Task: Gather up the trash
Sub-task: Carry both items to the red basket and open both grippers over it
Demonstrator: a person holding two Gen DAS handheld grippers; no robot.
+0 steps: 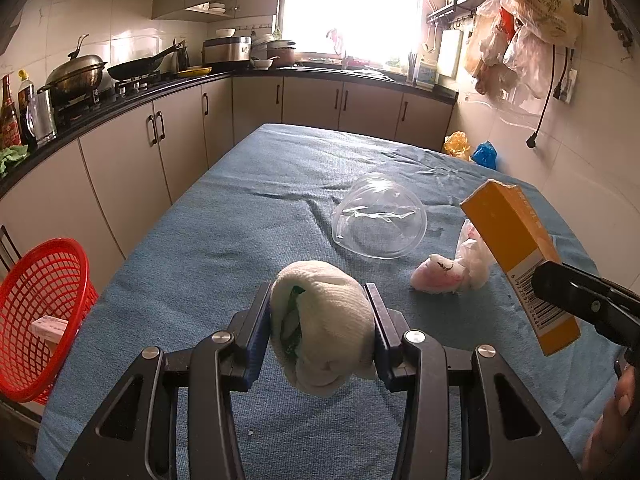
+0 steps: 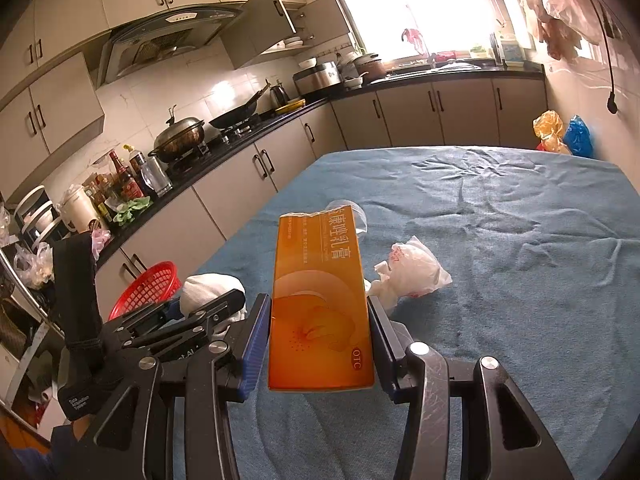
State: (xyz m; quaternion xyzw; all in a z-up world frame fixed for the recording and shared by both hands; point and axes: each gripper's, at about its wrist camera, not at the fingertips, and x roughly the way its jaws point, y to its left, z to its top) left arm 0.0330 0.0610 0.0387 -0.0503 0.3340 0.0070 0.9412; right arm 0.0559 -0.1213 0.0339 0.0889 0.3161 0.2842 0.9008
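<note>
My left gripper (image 1: 320, 312) is shut on a crumpled white cloth wad (image 1: 324, 320) and holds it above the blue-covered table (image 1: 224, 216). My right gripper (image 2: 320, 316) is shut on an orange medicine box (image 2: 320, 300), also seen at the right of the left wrist view (image 1: 516, 256). On the table lie a clear plastic dome lid (image 1: 378, 218) and a crumpled white and pink plastic bag (image 1: 452, 272), the bag also in the right wrist view (image 2: 412, 272). A red mesh basket (image 1: 40, 304) stands off the table's left edge, with a small white box inside.
A kitchen counter (image 1: 120, 100) with pans and bottles runs along the left and back. Yellow and blue bags (image 1: 472, 150) lie beyond the table's far right corner. Plastic bags (image 1: 520, 36) hang on the right wall.
</note>
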